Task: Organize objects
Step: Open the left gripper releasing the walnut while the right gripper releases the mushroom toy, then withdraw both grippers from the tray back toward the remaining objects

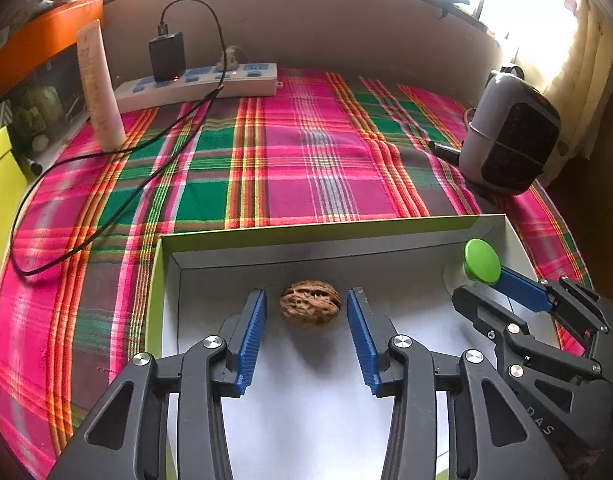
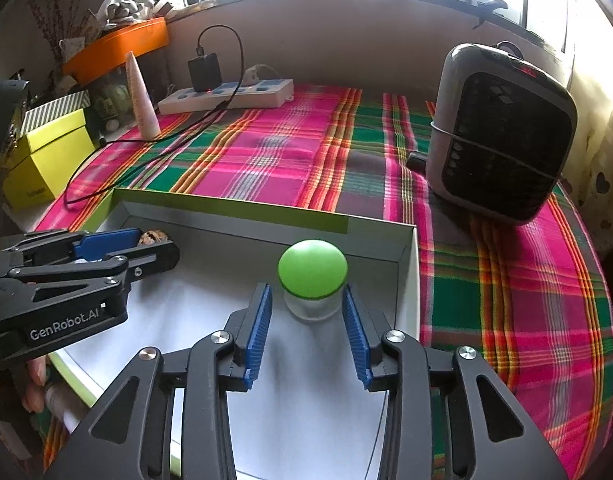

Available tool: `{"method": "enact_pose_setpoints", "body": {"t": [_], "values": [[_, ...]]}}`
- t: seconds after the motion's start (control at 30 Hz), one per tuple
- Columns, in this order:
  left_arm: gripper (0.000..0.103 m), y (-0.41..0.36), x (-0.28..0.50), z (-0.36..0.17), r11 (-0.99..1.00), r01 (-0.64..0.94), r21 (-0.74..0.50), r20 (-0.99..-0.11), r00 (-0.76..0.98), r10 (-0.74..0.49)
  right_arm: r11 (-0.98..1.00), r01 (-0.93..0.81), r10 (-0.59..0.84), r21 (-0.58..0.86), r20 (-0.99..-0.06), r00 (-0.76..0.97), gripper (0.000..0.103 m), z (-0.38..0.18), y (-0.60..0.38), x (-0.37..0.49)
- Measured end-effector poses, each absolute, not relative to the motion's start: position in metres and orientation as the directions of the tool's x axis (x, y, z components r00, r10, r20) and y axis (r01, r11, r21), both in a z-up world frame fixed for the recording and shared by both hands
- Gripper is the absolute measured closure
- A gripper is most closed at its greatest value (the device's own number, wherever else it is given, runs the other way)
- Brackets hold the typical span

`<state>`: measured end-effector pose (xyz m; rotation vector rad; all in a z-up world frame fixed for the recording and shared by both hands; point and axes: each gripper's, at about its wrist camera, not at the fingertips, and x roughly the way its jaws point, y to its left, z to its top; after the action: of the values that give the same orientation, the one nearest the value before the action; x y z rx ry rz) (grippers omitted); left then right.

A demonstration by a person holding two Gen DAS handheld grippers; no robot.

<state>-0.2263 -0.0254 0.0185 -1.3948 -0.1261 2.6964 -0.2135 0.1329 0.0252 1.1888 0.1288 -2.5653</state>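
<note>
Walnut: we are seeing a brown, deeply wrinkled oval shell lying on the white floor of the box, near its far wall.
Left gripper: we are holding its blue ribbed pads wide apart, one on each side of the walnut, with a clear gap on both sides; it is gripping nothing.
Jar: we are seeing a small clear container with a domed green lid standing upright in the box's far right corner.
Right gripper: its pads are flanking the jar's clear body closely; we cannot tell whether they are touching it.
Box: we are looking at a shallow white tray with a lime-green outer edge resting on the plaid cloth.
Left wrist view only: it is showing the whole walnut and the gaps beside it, while the jar's body is mostly hidden behind the right gripper's finger.
Right wrist view only: it is showing the jar's transparent body and the heater front-on, while the walnut is peeping out behind the left gripper.
</note>
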Motion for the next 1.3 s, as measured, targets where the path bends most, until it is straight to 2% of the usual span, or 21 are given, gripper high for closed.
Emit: {"method": "enact_pose_setpoints", "body": {"t": [0.77,1.3], "values": [[0.061,-0.036,-0.144,0.052,-0.984,-0.051,-0.168,-0.719,-0.677,0.158,-0.947,0.307,-0.289,0.096,-0.671,-0.683,0.064,0.057,0.148,-0.137],[0.061,-0.047,-0.090,0.043,-0.985,-0.062,-0.163,-0.722,-0.673,0.162,-0.927,0.357,-0.339,0.116,-0.665,-0.665,0.063,0.045,0.151,-0.085]]}}
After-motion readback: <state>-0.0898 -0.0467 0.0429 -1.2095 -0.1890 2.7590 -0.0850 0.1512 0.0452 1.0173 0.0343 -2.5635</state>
